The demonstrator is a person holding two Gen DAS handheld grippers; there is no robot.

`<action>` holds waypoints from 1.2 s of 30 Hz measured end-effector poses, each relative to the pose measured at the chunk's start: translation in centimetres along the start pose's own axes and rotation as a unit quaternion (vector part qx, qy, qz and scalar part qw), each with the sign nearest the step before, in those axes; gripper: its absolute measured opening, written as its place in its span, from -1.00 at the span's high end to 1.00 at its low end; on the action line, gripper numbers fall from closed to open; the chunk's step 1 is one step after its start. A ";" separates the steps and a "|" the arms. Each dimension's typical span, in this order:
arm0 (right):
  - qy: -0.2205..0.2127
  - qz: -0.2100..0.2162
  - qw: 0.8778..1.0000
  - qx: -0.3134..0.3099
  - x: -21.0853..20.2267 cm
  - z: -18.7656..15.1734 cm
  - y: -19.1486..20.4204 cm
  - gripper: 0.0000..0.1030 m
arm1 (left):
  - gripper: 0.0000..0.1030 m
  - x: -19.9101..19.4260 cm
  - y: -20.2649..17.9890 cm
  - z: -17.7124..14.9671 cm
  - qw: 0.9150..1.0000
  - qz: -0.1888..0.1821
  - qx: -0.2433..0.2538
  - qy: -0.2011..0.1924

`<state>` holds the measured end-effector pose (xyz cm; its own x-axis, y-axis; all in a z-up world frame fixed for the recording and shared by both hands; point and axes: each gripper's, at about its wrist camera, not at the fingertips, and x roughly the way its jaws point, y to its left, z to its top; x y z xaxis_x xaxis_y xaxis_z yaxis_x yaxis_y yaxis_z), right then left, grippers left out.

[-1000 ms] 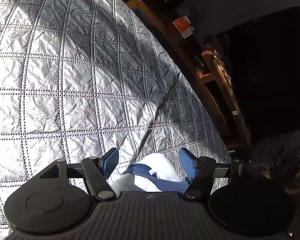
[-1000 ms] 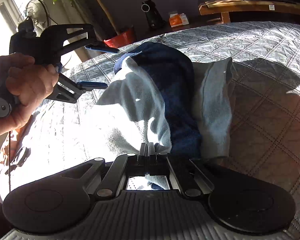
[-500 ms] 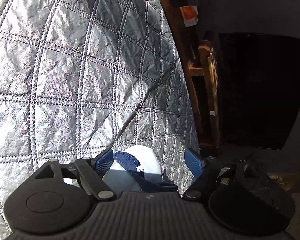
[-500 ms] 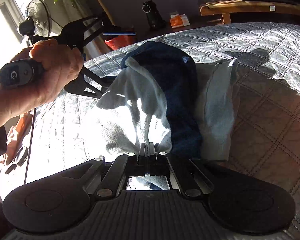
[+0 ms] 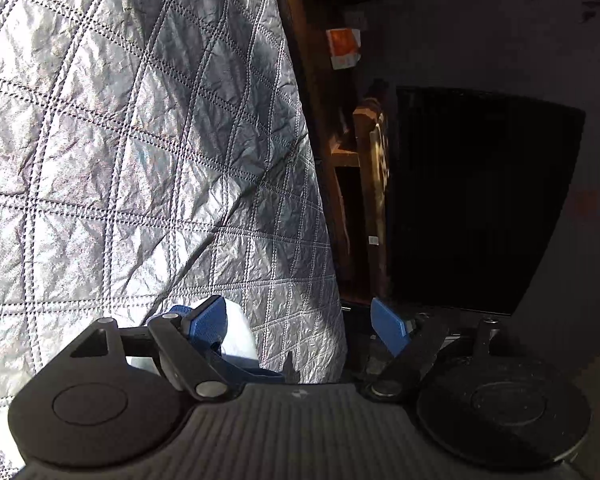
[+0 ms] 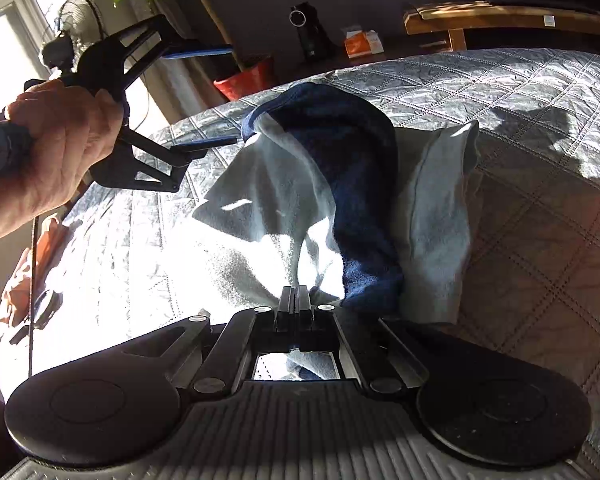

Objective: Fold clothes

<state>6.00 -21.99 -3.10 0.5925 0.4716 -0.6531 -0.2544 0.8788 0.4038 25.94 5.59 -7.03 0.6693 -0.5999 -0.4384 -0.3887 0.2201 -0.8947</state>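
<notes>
Garment of pale grey and navy fabric [image 6: 340, 184] on silver quilted bedspread [image 6: 500, 92].
Right gripper [image 6: 296, 300] jaws clamp its near edge; left gripper [image 6: 216, 94] jaws open at its far collar.

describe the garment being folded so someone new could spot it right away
Look at the silver-grey quilted bedspread filling the room's middle. A crumpled garment lies on it, between the two grippers. It is the only clothing on the spread: pale grey-white fabric with a dark navy panel and navy-trimmed edge.

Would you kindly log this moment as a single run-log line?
task: fold clothes | left gripper: open, at navy collar edge of garment | right gripper: shut on garment near edge | surface: quilted bedspread
</notes>
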 end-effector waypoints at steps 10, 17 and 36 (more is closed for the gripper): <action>-0.060 0.031 0.997 0.028 -2.5 1.4 0.7 0.49 | -0.51 -7.6 4.0 -4.3 0.997 0.078 0.000 -0.016; -0.054 0.024 0.998 -0.026 0.1 9.5 1.4 -0.01 | -0.52 -7.7 6.0 -3.8 0.997 0.073 -0.038 -0.003; -0.065 0.061 0.960 0.266 7.4 11.8 -7.2 -0.11 | -0.52 -7.4 6.5 -4.4 0.996 0.082 -0.023 0.012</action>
<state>21.24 -25.67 -3.25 0.6818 0.5247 -0.5098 0.0786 0.6403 0.7641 15.71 8.05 -9.23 0.5788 -0.5774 -0.5758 -0.5208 0.2816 -0.8059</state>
